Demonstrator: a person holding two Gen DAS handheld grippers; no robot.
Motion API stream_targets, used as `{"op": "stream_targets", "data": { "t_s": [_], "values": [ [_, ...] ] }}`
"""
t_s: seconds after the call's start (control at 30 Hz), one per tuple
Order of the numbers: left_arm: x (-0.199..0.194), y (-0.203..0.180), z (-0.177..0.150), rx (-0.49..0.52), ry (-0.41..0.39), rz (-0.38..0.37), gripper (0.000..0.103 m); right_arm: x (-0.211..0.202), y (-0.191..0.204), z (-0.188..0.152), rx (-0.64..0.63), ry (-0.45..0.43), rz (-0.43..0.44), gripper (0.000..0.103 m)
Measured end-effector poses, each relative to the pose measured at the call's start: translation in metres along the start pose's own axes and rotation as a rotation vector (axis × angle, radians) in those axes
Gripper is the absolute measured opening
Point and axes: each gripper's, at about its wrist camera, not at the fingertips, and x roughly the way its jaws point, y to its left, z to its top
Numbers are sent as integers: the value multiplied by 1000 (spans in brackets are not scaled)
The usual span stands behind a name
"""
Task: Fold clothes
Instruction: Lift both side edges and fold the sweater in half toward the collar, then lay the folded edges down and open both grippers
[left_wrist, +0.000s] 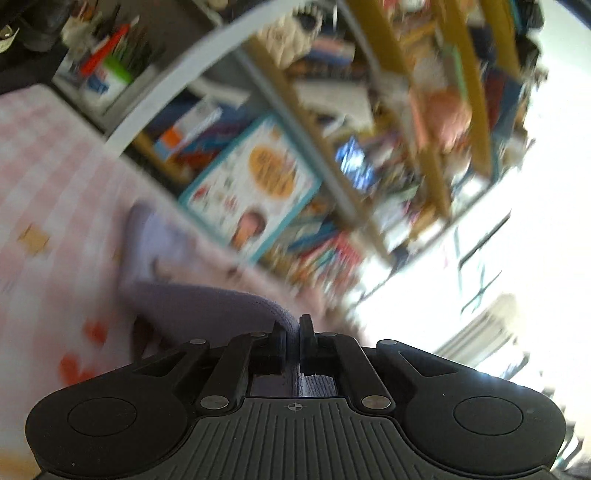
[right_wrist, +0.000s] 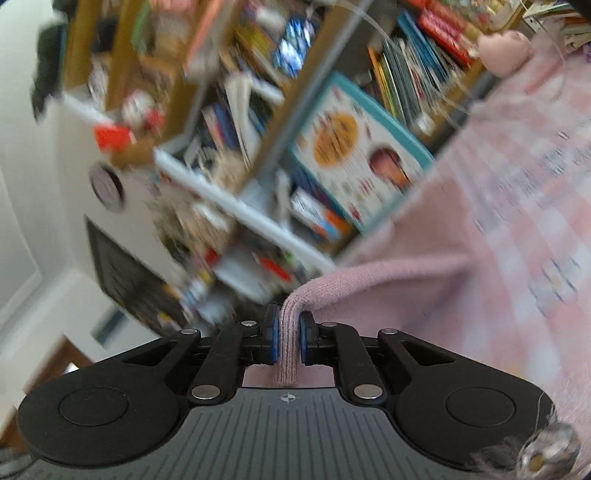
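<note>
A pale pink knitted garment (right_wrist: 388, 284) hangs lifted over a pink checked cloth surface (right_wrist: 535, 221). My right gripper (right_wrist: 289, 325) is shut on a ribbed edge of it, the fabric pinched between the blue pads (right_wrist: 274, 332). In the left wrist view the same garment (left_wrist: 207, 306) looks lilac in shadow, and my left gripper (left_wrist: 293, 332) is shut on another edge of it. From each gripper the fabric drapes down toward the checked cloth (left_wrist: 55, 177). Both views are motion-blurred.
A crowded bookshelf (left_wrist: 332, 147) with a large teal-framed picture book (left_wrist: 255, 184) stands right behind the surface. A pen holder (left_wrist: 107, 62) sits at the far left. A pink plush toy (right_wrist: 506, 50) rests at the surface's far corner. Bright window light (left_wrist: 535, 221) washes out the right.
</note>
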Motion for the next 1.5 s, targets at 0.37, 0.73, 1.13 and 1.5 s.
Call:
{"op": "stream_targets", "data": {
  "t_s": [0.37, 0.73, 1.13, 1.5],
  "values": [
    [55, 33, 40, -151, -153, 22, 5, 52, -27, 55, 99, -159, 21, 10],
    [88, 60, 51, -144, -111, 222, 6, 100, -77, 69, 229, -166, -103, 10],
    [86, 55, 52, -25, -122, 338, 55, 95, -98, 66, 260, -242, -248, 47],
    [79, 33, 38, 291, -54, 513, 59, 86, -71, 57, -138, -125, -523, 53]
  ]
}}
